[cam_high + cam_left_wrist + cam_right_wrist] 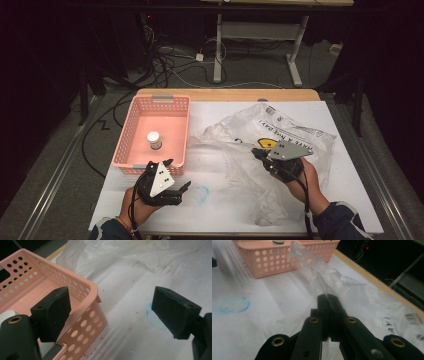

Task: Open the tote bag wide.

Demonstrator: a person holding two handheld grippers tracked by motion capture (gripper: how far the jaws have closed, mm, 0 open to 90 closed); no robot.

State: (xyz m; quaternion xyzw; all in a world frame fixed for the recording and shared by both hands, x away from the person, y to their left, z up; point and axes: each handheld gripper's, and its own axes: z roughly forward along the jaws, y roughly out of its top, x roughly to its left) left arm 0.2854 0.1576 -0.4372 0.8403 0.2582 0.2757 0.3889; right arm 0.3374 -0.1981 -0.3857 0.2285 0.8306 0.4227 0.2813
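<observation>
A pink perforated basket (135, 117) stands on the left of the white table, with a small white bottle (154, 140) upright inside it. My left gripper (176, 174) is open at the basket's near right corner (93, 291); one jaw sits over the rim and the other over the bare table, with nothing held. A crumpled clear plastic bag (280, 130) with printed text lies on the right. My right gripper (256, 152) is shut on a raised fold of the bag (312, 272) at its left edge, as the right gripper view (328, 300) shows.
A blue ring stain (201, 194) marks the table (225, 215) between the two hands. The wooden table edge (230, 94) runs along the back. Beyond it are cables and desk legs (218, 50) on the floor.
</observation>
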